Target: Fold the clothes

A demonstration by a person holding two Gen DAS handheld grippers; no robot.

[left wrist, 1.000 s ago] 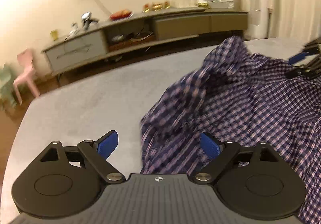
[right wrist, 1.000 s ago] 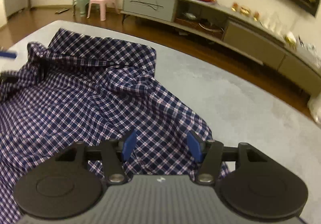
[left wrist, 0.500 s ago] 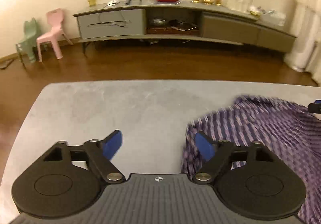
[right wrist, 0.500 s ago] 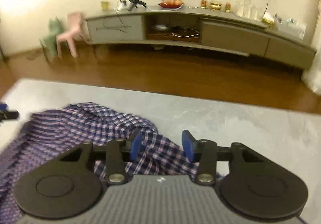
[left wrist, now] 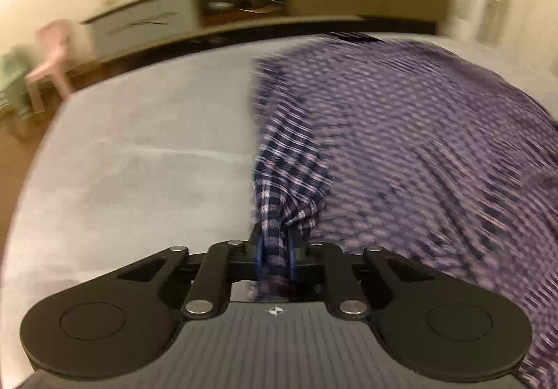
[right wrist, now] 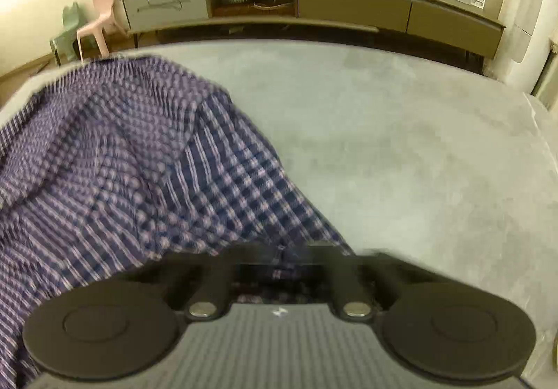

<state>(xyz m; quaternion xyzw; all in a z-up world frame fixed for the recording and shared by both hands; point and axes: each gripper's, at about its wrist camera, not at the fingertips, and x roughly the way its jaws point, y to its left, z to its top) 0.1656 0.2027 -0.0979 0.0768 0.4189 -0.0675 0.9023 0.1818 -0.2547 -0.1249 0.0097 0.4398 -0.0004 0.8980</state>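
Observation:
A navy and white checked shirt (left wrist: 418,144) lies spread over the grey bed (left wrist: 139,151), blurred by motion. My left gripper (left wrist: 274,251) is shut on a bunched edge of the shirt, with cloth pinched between the blue pads. In the right wrist view the same shirt (right wrist: 122,162) fills the left half over the bed (right wrist: 401,144). My right gripper (right wrist: 284,254) is shut on another edge of the shirt; its fingertips are blurred and partly covered by cloth.
A long low TV cabinet (right wrist: 314,5) with small items on top stands against the far wall. A pink child's chair (right wrist: 101,22) and a green one (right wrist: 68,29) stand at the left on the wooden floor. Curtains (right wrist: 530,5) hang at the right.
Both grippers were open and have shut on edges of the shirt. The shirt is being pulled and is spreading across the bed, with strong motion blur.

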